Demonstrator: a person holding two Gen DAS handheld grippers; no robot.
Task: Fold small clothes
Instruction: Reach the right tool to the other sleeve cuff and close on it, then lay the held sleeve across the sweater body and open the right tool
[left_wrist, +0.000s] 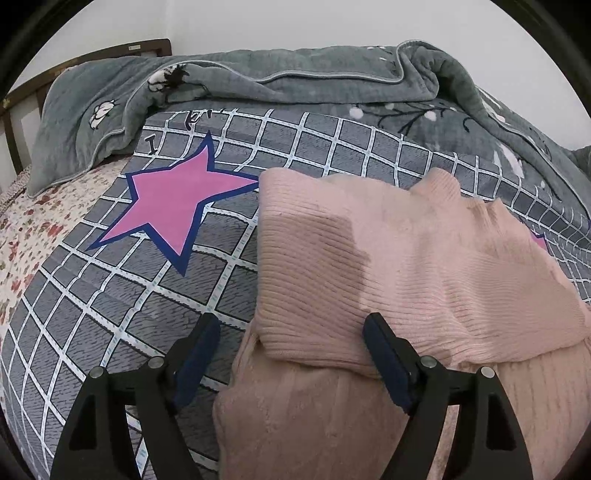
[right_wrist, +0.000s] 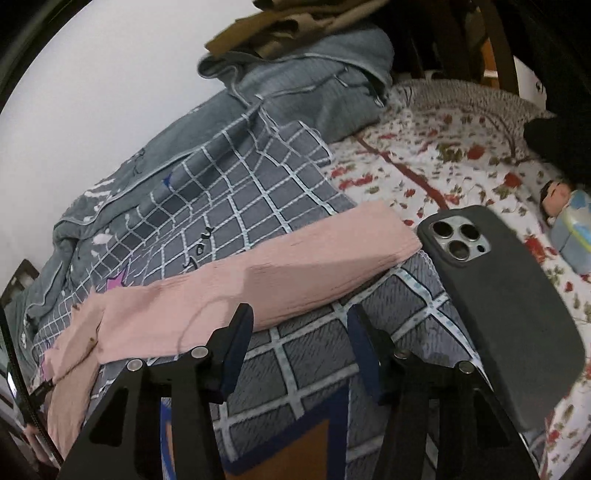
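Note:
A pink ribbed knit sweater (left_wrist: 406, 258) lies partly folded on a grey checked bedcover (left_wrist: 147, 295), its upper layer folded over a lower layer that runs toward the camera. My left gripper (left_wrist: 291, 325) is open, and the folded edge of the sweater sits between its fingers without being pressed. In the right wrist view the sweater (right_wrist: 277, 273) shows as a long pink band across the cover. My right gripper (right_wrist: 300, 314) is open just in front of that band. Only checked cover (right_wrist: 314, 354) shows between its fingers.
A phone in a dark case (right_wrist: 506, 306) lies just right of the right gripper, on the floral sheet (right_wrist: 461, 155). A small doll figure (right_wrist: 565, 221) lies farther right. A rumpled grey blanket (left_wrist: 295, 77) is heaped along the wall side, and a wooden headboard (left_wrist: 22, 110) stands at the left.

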